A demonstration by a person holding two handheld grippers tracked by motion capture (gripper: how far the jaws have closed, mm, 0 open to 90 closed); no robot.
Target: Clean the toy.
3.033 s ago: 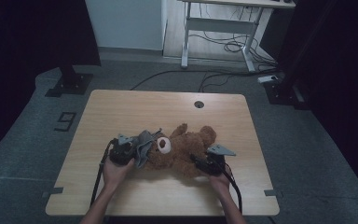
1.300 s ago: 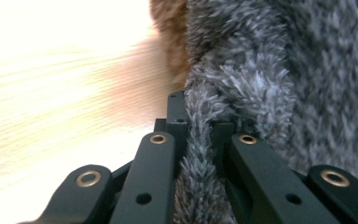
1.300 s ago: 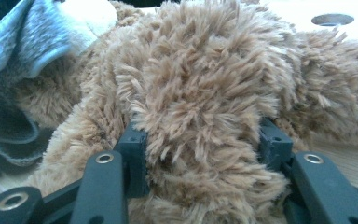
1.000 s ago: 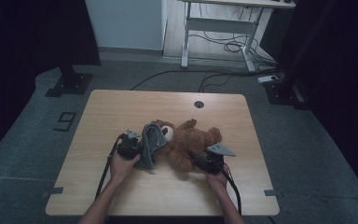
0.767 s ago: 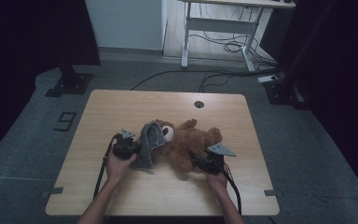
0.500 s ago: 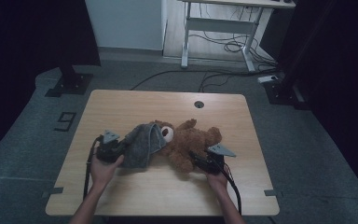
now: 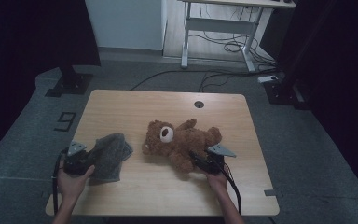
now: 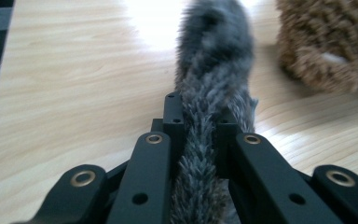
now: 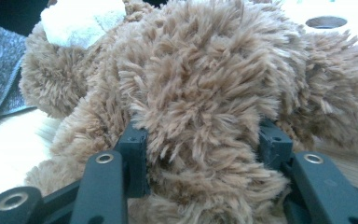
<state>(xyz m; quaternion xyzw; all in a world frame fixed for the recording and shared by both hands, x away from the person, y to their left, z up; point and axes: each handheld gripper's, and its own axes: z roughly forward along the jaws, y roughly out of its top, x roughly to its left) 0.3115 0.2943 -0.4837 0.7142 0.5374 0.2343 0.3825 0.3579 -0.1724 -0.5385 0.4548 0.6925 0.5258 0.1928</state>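
A brown teddy bear (image 7: 179, 140) lies on its back in the middle of the wooden table (image 7: 135, 109). My right gripper (image 7: 196, 161) is shut on one of its plush legs; in the right gripper view the fur (image 9: 205, 84) bulges between the jaws of that gripper (image 9: 205, 140). A grey fuzzy cloth (image 7: 108, 156) lies bunched at the table's front left, apart from the bear. My left gripper (image 7: 91, 158) is shut on it. Its jaws have just been opening a little, with the cloth (image 8: 214, 93) still pinched in the gripper (image 8: 198, 121).
A round cable hole (image 7: 199, 104) sits near the table's far edge. A desk frame (image 7: 219, 28) and floor cables (image 7: 177, 74) lie beyond the table. The front left table edge is close to my left hand.
My left gripper has drawn the grey cloth leftward off the bear and toward the table's front left corner. The bear's head is now uncovered. The right gripper has stayed put.
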